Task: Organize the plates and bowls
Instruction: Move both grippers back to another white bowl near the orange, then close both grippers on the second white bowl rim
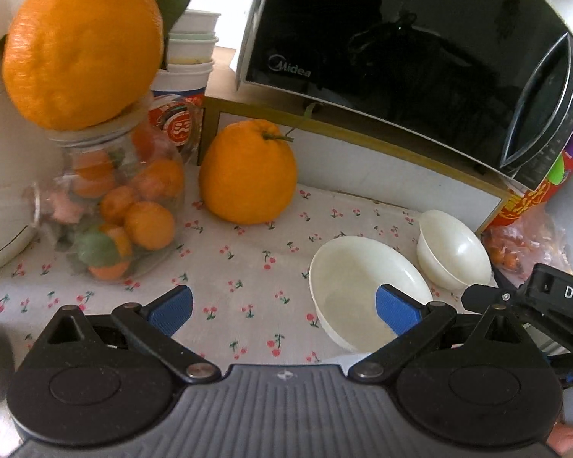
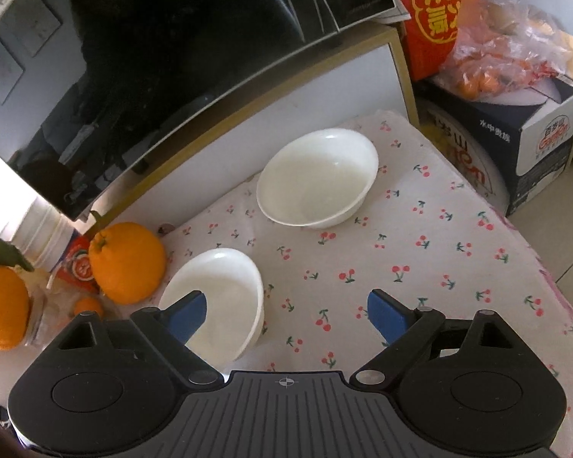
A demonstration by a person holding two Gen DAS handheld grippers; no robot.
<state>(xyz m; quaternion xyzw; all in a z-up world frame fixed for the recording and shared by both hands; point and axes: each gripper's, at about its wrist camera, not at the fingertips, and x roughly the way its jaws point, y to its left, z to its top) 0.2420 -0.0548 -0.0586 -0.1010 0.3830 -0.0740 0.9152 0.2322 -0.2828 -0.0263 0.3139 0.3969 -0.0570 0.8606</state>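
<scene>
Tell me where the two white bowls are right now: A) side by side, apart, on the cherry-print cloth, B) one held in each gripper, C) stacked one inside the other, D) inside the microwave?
A: near bowl and far bowl sit apart on the cloth.

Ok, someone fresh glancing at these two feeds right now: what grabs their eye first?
Probably the huge orange balanced on the glass jar of small citrus, far left in the left wrist view. Then the two empty white bowls side by side on the cherry-print cloth, under the glossy black microwave.
</scene>
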